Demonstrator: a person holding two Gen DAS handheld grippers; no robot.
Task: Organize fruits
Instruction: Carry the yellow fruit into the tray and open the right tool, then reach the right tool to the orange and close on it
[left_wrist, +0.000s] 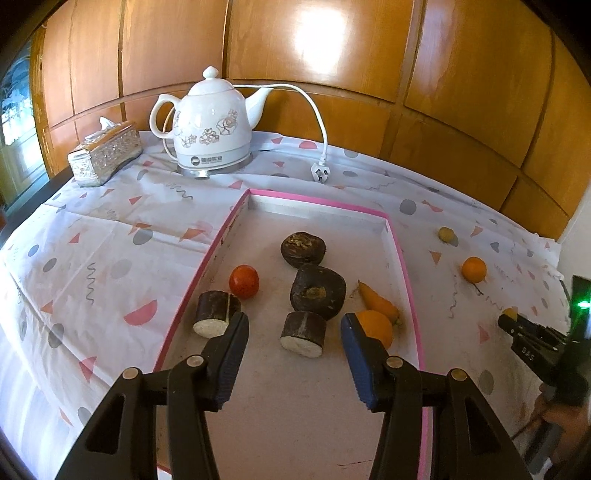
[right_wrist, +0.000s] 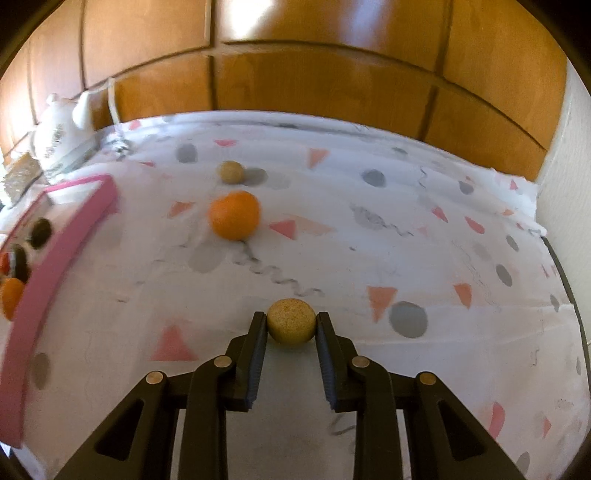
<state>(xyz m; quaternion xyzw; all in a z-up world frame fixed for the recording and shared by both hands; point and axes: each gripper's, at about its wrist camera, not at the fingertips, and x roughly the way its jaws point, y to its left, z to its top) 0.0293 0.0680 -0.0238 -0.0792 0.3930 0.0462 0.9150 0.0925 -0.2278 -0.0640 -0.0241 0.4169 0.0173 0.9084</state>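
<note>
A pink-rimmed tray (left_wrist: 404, 258) holds two dark round fruits (left_wrist: 317, 290), two dark cut pieces (left_wrist: 303, 332), a red fruit (left_wrist: 243, 281), a carrot (left_wrist: 378, 302) and an orange (left_wrist: 375, 326). My left gripper (left_wrist: 293, 325) is open above the tray, with one cut piece between its fingers. My right gripper (right_wrist: 291, 323) is shut on a small tan round fruit (right_wrist: 291, 321) just above the tablecloth; it also shows in the left wrist view (left_wrist: 511, 314). Another orange (right_wrist: 234, 214) and a second tan fruit (right_wrist: 231, 171) lie on the cloth beyond it.
A white teapot kettle (left_wrist: 212, 125) with a cord and plug (left_wrist: 319, 171) stands at the back. A silver tissue box (left_wrist: 105, 153) sits at the back left. A wooden panel wall (left_wrist: 332, 55) backs the table. The tray's pink rim (right_wrist: 55, 251) lies left of my right gripper.
</note>
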